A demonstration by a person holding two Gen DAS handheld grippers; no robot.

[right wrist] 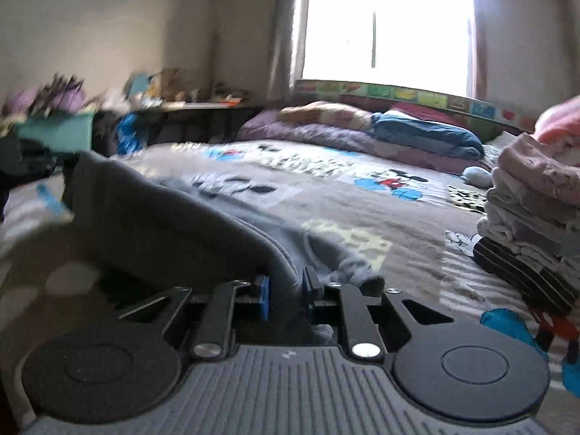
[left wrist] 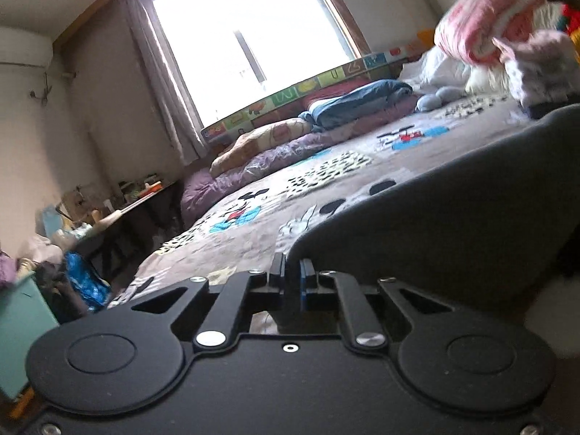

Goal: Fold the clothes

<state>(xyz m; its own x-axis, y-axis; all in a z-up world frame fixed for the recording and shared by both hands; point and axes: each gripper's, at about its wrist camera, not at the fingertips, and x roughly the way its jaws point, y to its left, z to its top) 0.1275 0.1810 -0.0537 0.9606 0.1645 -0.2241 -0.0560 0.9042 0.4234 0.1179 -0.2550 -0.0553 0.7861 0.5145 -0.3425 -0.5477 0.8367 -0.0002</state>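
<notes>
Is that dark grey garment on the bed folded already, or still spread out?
Not folded. The grey garment hangs stretched between the left gripper and right gripper, both clamped on its edge, above the bedspread.

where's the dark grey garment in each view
Left wrist: the dark grey fabric garment fills the lower right, rising from the left gripper, whose fingers are pinched on its edge.
Right wrist: it drapes across the left and centre, running down into the right gripper, whose fingers are closed on it.
Shared landmark: the folded blue blanket below the bright window.
</notes>
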